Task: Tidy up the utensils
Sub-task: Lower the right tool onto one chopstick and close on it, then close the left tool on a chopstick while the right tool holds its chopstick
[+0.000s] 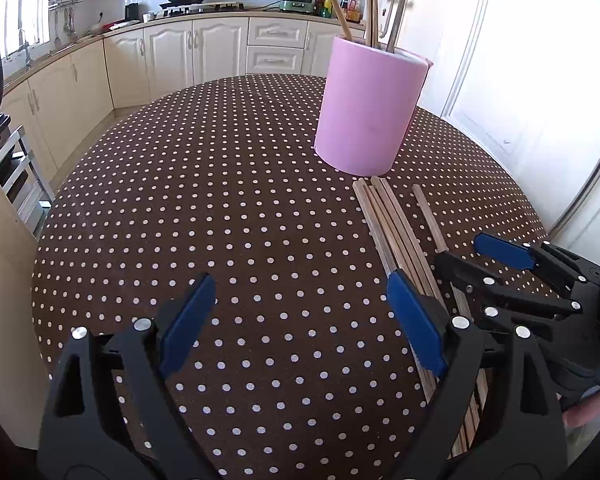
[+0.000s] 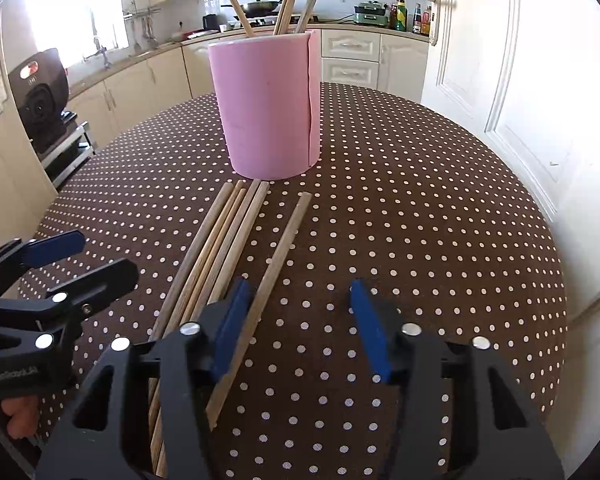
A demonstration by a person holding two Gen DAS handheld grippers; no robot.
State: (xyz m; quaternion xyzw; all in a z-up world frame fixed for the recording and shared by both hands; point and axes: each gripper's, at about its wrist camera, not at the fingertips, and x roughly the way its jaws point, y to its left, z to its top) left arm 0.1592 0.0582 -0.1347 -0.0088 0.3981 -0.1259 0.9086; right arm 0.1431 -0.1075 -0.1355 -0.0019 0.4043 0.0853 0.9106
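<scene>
A pink cylindrical holder point(image 1: 370, 112) point(image 2: 268, 112) stands on the dotted table with three wooden chopsticks upright in it. Several more chopsticks point(image 1: 392, 232) point(image 2: 216, 248) lie bundled in front of it. A single chopstick point(image 2: 284, 244) point(image 1: 430, 216) lies apart on their right. My right gripper point(image 2: 300, 330) point(image 1: 458, 249) is open around that single chopstick. The stick lies close beside the left pad point(image 2: 232, 328) and far from the right pad. My left gripper point(image 1: 302, 320) point(image 2: 108, 251) is open with only tablecloth between its fingers. Its right finger point(image 1: 416, 320) hangs over the bundle.
The round table point(image 1: 220, 200) wears a brown cloth with white dots. A white door point(image 2: 500, 80) stands close on the right. Kitchen cabinets and a counter point(image 1: 180, 52) run behind and to the left. A person's fingers point(image 2: 18, 416) hold the left gripper's handle.
</scene>
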